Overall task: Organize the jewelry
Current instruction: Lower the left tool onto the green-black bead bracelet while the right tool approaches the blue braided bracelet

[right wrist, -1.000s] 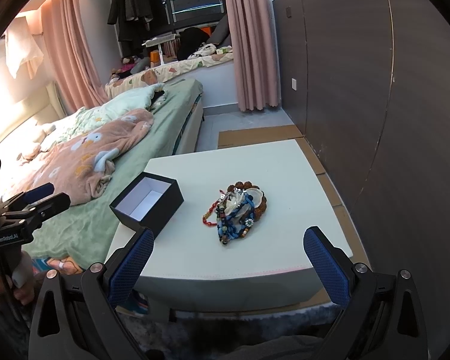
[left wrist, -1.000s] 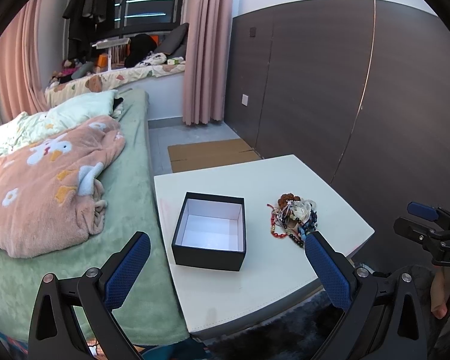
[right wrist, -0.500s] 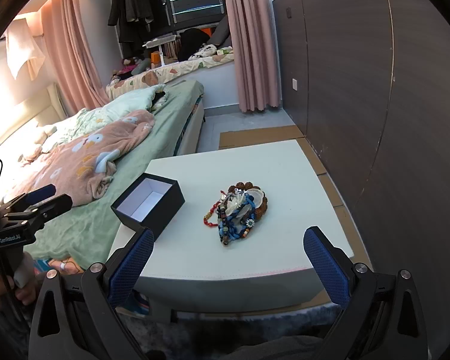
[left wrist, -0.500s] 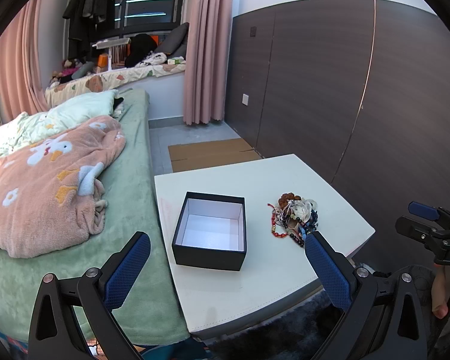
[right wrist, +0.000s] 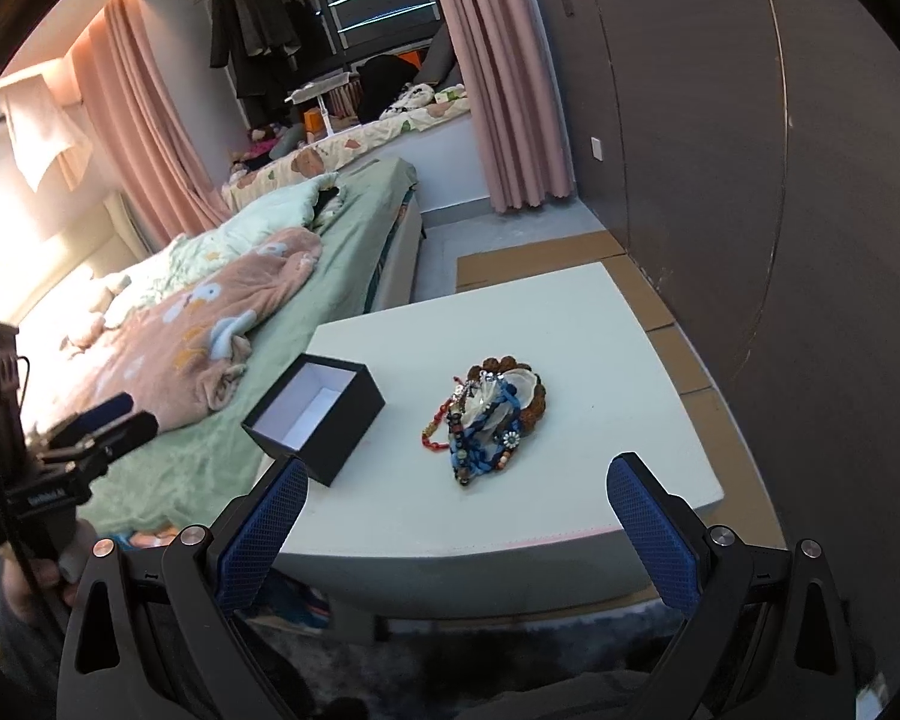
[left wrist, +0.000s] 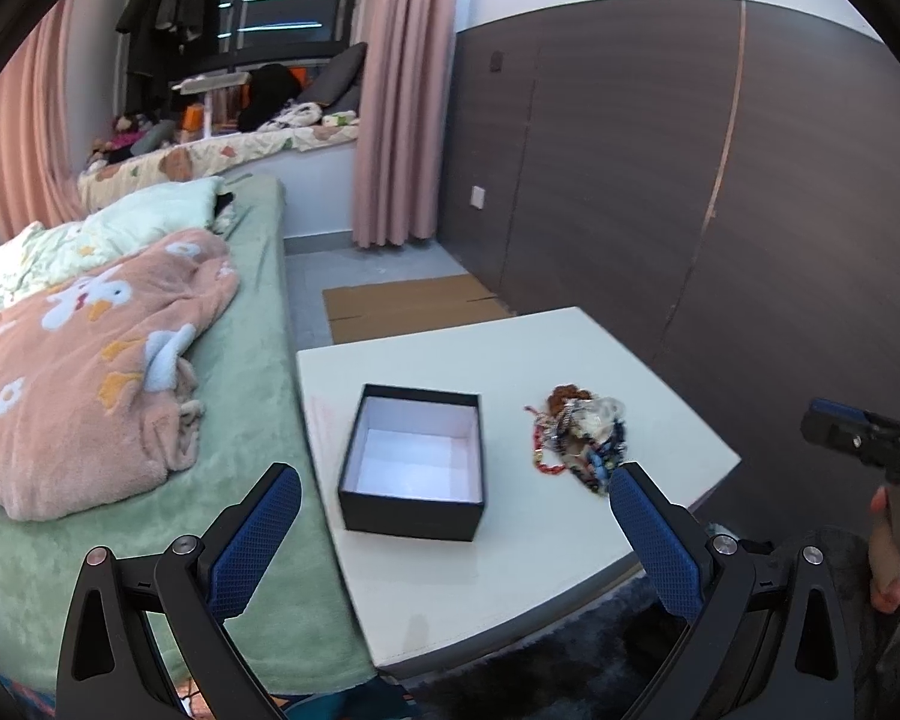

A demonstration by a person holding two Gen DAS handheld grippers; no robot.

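Observation:
A tangled pile of beaded jewelry (left wrist: 579, 438) (right wrist: 492, 417) lies on the white table (left wrist: 510, 552) (right wrist: 570, 360). To its left stands an open black box (left wrist: 417, 468) (right wrist: 315, 417) with a white, bare inside. My left gripper (left wrist: 453, 489) hovers open before the table's near edge, the box between its blue pads (left wrist: 252, 540). My right gripper (right wrist: 456, 486) is open too, short of the table's front, with the jewelry ahead between its fingers. Each gripper shows in the other's view, held by a hand.
A bed with green sheet (left wrist: 258, 408) (right wrist: 354, 228) and a pink blanket (left wrist: 84, 360) runs along the table's left. A dark wood panel wall (left wrist: 660, 180) (right wrist: 750, 180) stands at the right. Flat cardboard (left wrist: 408, 306) lies on the floor beyond the table. Dark rug below.
The right wrist view has crept slightly closer to the table. The left view is nearly the same. Both grippers stay open; box and jewelry have not moved.

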